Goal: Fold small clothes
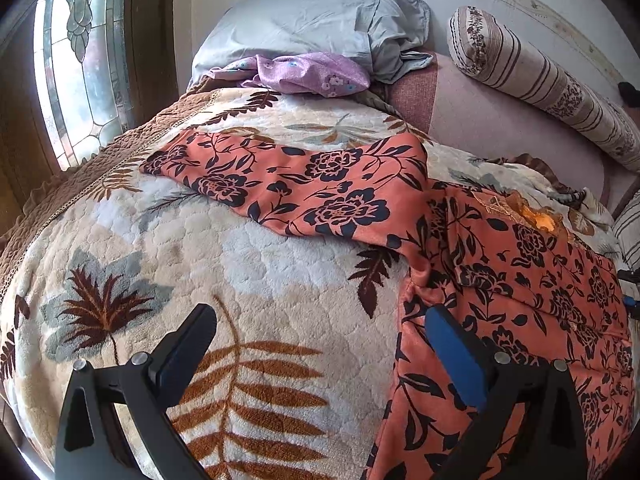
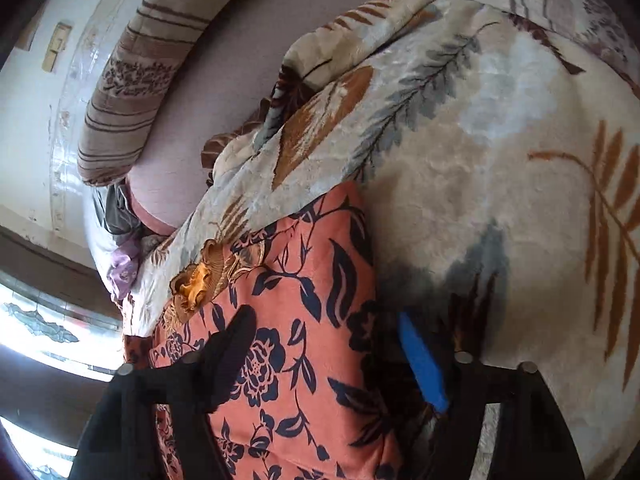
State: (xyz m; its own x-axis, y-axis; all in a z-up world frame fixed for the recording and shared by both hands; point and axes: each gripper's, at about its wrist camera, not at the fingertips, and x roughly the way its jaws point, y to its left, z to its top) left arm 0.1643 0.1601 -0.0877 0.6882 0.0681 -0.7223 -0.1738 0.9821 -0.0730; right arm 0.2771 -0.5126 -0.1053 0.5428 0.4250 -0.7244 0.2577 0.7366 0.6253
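Note:
An orange garment with dark flower print [image 1: 500, 264] lies on the leaf-patterned blanket [image 1: 192, 240], one sleeve stretched out to the left [image 1: 304, 184], with gold embroidery at its neck [image 1: 536, 216]. My left gripper [image 1: 320, 316] is open just above the blanket, its right finger [image 1: 456, 360] over the garment's left side edge. In the right wrist view the same garment [image 2: 288, 320] fills the lower middle. My right gripper [image 2: 328, 320] is open, its fingers straddling the garment's edge, the blue-padded finger [image 2: 424, 364] beside the cloth on the blanket [image 2: 500, 168].
A grey pillow [image 1: 304, 24] and a purple cloth [image 1: 308, 72] lie at the head of the bed. A striped bolster [image 1: 544, 80] lies along the wall on the pink sheet [image 1: 500, 128]. A stained-glass window [image 1: 80, 60] is at left.

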